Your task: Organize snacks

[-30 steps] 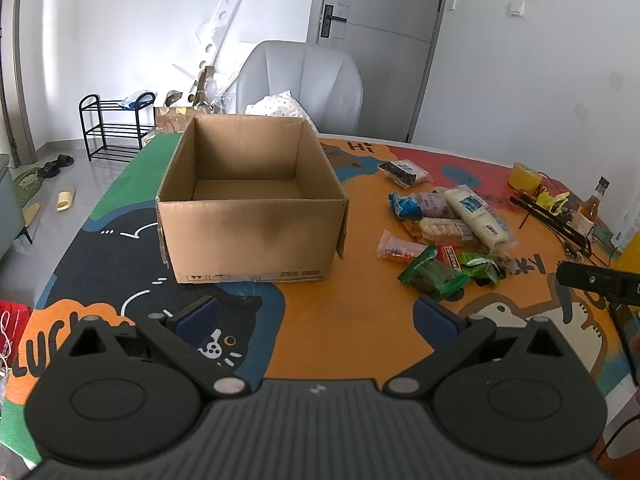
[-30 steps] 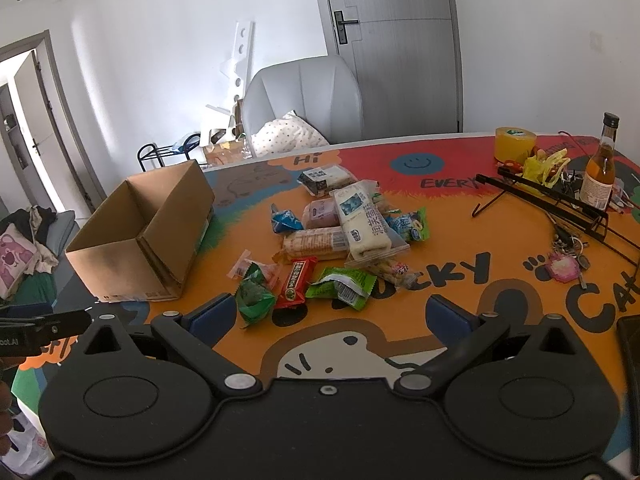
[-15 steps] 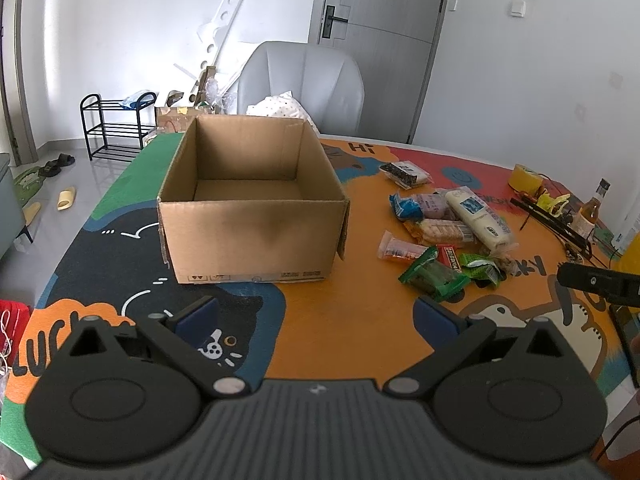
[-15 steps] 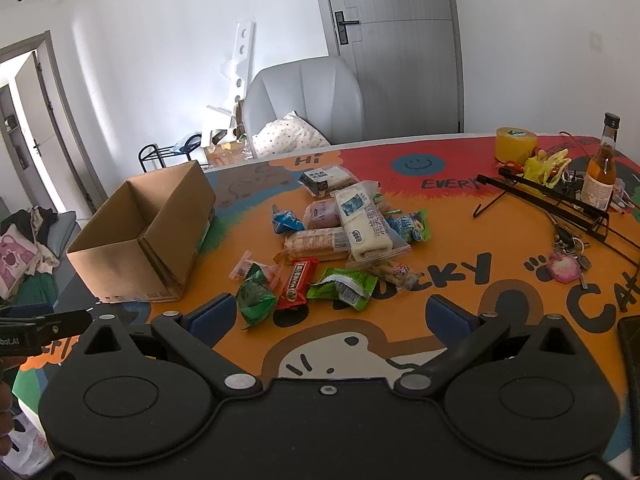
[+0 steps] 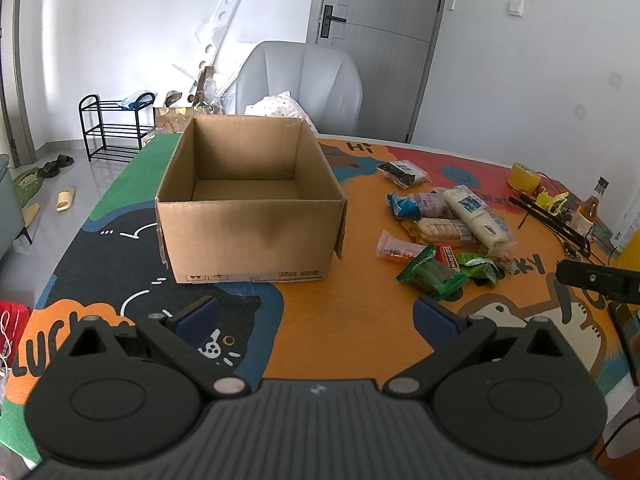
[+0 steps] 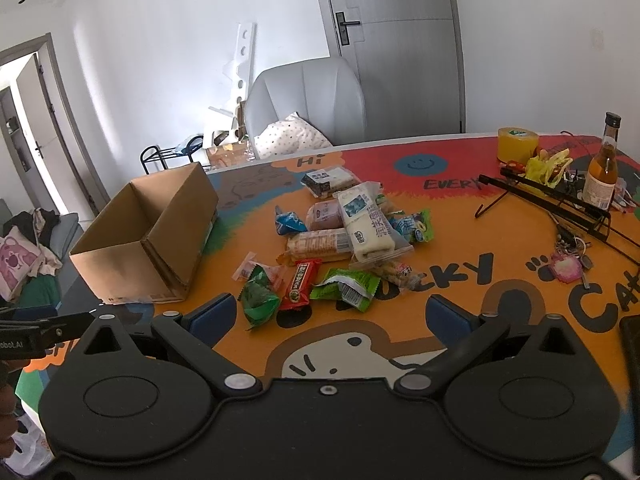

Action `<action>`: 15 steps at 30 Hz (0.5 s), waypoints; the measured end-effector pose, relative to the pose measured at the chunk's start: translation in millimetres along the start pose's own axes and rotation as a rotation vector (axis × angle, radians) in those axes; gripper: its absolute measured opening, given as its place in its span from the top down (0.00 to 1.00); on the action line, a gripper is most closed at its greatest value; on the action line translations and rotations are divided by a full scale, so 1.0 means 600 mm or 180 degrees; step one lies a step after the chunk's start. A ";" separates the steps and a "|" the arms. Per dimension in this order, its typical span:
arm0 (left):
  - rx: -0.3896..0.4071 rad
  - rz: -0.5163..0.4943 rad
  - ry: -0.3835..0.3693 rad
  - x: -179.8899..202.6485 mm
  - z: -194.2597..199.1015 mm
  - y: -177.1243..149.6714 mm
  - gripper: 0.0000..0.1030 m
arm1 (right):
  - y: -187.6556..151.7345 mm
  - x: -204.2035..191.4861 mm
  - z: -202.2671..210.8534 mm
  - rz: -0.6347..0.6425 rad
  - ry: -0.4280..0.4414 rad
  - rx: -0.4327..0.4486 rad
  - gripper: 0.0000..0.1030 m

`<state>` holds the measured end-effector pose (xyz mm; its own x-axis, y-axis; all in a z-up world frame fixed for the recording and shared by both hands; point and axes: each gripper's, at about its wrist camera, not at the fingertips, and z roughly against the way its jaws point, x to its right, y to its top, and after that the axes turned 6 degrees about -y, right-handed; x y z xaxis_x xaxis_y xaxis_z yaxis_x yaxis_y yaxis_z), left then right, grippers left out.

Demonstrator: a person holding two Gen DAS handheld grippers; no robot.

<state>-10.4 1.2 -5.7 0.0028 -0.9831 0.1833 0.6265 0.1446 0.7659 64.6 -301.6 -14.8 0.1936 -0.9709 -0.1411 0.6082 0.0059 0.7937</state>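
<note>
here | colourful cartoon-print table mat (image 5: 360, 320) | open brown cardboard box (image 5: 248, 200) left, loose pile of wrapped snacks (image 6: 340, 240) right, bare strip between | left gripper (image 5: 316, 316) and right gripper (image 6: 332, 312) both spread wide, holding nothing

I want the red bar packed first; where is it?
In the right wrist view the red snack bar lies at the pile's near edge, between two green packets.

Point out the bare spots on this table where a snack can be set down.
Bare mat lies between the cardboard box and the snack pile, and in front of the pile near the right gripper. The box itself is empty. It is crowded around the bottle and black rack.
</note>
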 end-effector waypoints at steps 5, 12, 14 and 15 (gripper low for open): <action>0.0014 -0.0001 0.0002 0.001 0.003 0.000 0.00 | 0.000 -0.001 0.000 0.0001 -0.0002 -0.0002 0.00; 0.0027 0.0008 -0.0015 -0.002 0.005 0.000 0.00 | 0.000 -0.001 0.001 0.0013 0.0001 0.0015 0.00; 0.0023 0.0010 -0.0024 -0.003 0.006 0.001 0.00 | 0.001 0.001 -0.001 0.0000 -0.0006 0.0011 0.00; 0.0024 0.0009 -0.0026 -0.002 0.006 0.001 0.00 | 0.001 0.002 -0.002 -0.0008 -0.0006 0.0008 0.00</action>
<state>-12.7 3.1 -3.2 -0.0020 -0.9817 0.1905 0.6206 0.1482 0.7700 66.3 -302.3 -15.0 0.1906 -0.9713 -0.1420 0.6068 0.0029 0.7948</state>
